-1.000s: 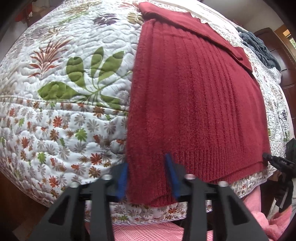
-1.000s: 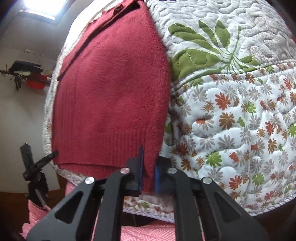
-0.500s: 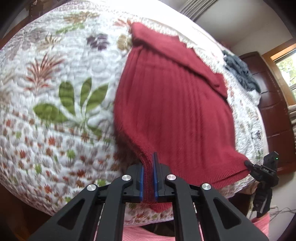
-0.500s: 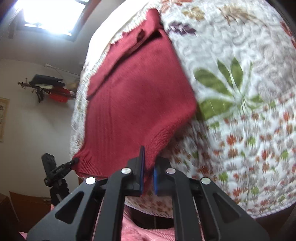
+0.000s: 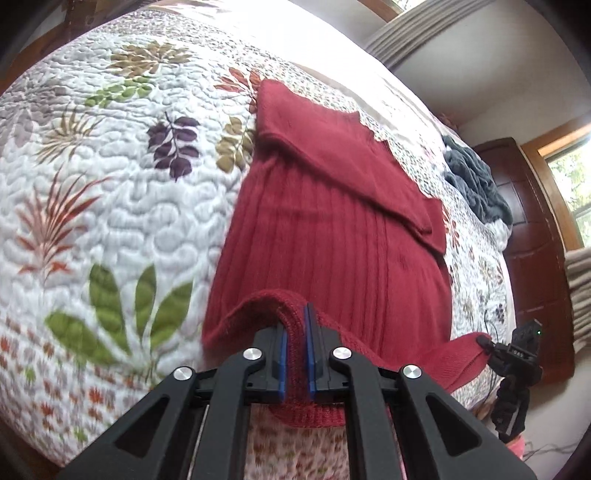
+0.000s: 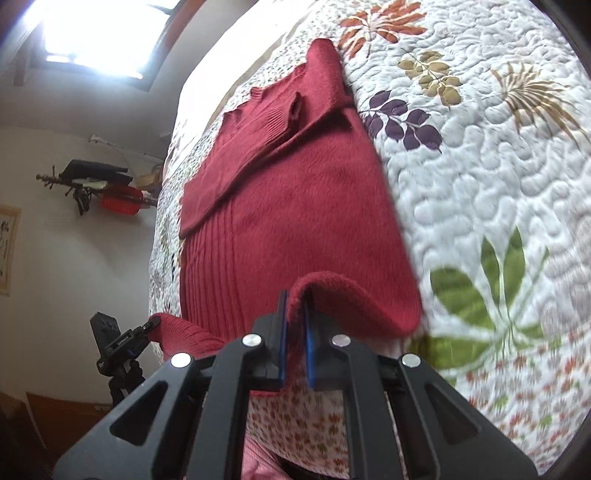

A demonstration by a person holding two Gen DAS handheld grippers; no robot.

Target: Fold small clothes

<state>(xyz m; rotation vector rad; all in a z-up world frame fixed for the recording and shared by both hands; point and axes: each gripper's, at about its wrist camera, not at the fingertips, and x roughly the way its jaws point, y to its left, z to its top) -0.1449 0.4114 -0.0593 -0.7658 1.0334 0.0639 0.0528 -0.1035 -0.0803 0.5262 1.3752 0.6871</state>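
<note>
Red knit sweater [image 5: 332,236] is spread on the floral quilt [image 5: 110,192] of a bed, its ribbed body running away from the cameras and a sleeve folded across the far end. The near hem is raised off the quilt at both corners. In the left wrist view, the left hand-held gripper [image 5: 294,350] is closed narrowly on the hem near the sweater's left corner, with the knit pinched between the blue pads [image 5: 282,354] and a loop of hem arching up beside them. In the right wrist view, the right hand-held gripper [image 6: 294,343] is likewise clamped on the hem at the right corner, the fabric curling over the top of the blue pads [image 6: 283,339]. Between the two grips the hem sags toward the edge of the bed. Each gripper is seen small at the side of the other's view, with a red corner of the sweater [image 6: 295,206] caught at its tip. A dark grey garment [image 5: 476,184] lies crumpled farther back on the quilt, well apart from the sweater, near a dark wooden cabinet [image 5: 532,258]. A bright window [image 6: 96,33] is seen high in the right wrist view.
</note>
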